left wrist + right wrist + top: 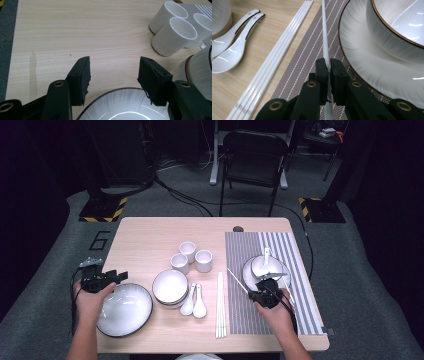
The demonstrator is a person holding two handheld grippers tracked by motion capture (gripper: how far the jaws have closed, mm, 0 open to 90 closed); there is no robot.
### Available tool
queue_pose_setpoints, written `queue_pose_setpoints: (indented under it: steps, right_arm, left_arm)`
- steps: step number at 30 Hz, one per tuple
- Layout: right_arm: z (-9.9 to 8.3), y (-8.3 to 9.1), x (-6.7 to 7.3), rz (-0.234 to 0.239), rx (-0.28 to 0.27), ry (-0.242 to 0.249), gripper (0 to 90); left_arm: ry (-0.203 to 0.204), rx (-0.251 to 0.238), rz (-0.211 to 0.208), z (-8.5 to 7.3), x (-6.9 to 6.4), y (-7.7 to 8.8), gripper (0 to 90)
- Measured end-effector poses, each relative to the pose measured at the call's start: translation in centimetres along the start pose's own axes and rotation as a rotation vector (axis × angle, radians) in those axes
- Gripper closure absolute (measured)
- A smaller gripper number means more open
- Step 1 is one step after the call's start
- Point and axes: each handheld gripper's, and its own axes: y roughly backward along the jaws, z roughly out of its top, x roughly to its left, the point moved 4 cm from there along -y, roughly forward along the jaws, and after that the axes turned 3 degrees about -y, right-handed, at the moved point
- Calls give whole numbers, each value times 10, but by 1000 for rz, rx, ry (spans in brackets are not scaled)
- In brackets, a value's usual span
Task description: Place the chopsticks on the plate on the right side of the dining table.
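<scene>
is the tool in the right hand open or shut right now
Shut. The right tool has its pads pressed on a white chopstick over the striped placemat.

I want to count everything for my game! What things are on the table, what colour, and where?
Cups: three, white, table middle.
Bowls: stacked, white, below cups.
Spoons: two, white, beside the stack.
Chopsticks: white bundle, left of mat.
Big plate: one, white, front left.
Placemat: striped grey, right.
Plate with bowl and spoon: white, on mat.
Single chopstick: white, held.
Left gripper: black, open.
Right gripper: black, shut on chopstick.
</scene>
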Motion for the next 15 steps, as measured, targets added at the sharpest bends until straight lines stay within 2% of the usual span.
queue_pose_setpoints:
  steps: [6, 14, 15]
  right_arm:
    - [5, 2, -1, 0, 12, 3, 855]
    - [12, 8, -1, 8, -4, 6, 855]
    - [13, 9, -2, 7, -2, 18, 855]
  left_arm:
    - [1, -5, -1, 0, 0, 0, 434]
    - [1, -3, 2, 0, 0, 0, 434]
    - [0, -2, 2, 0, 0, 0, 434]
